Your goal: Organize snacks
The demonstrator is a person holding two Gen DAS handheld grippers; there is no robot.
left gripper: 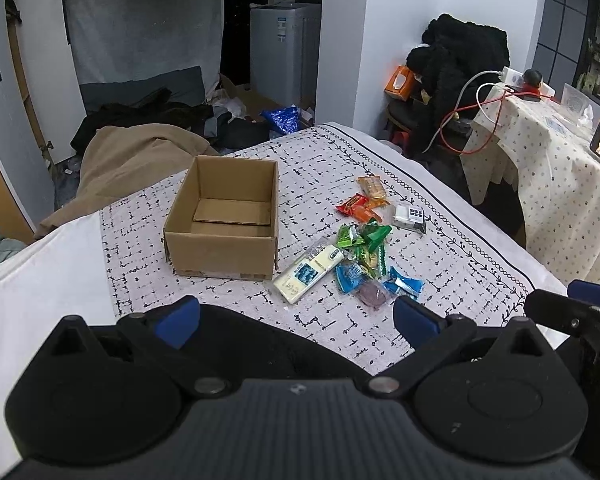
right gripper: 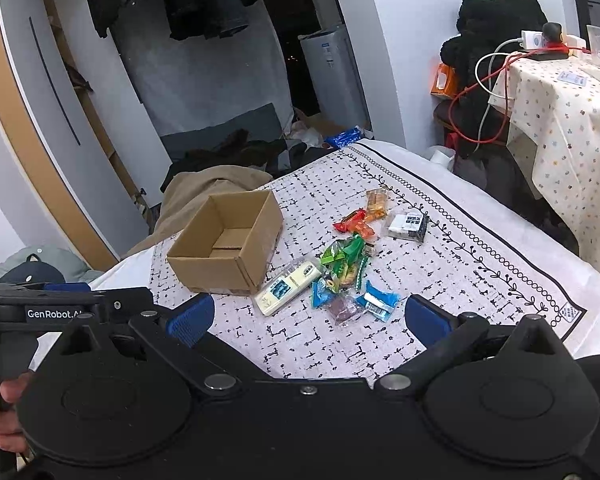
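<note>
Hovering low over the near edge of the patterned cloth, the left gripper has its blue-padded fingers spread wide apart, with nothing between them and nothing touched. The right gripper hangs beside it in the same way, fingers wide apart and empty, above the cloth's near edge. In the right wrist view a hand grips a black handle at the lower left, by the left gripper's body. Ahead of both stands the cardboard box, open-topped and holding no snacks. The snacks lie scattered on the cloth just right of the box: a cream packet nearest the box's front corner, green wrappers, blue ones, orange ones and a black-and-white packet farther back.
</note>
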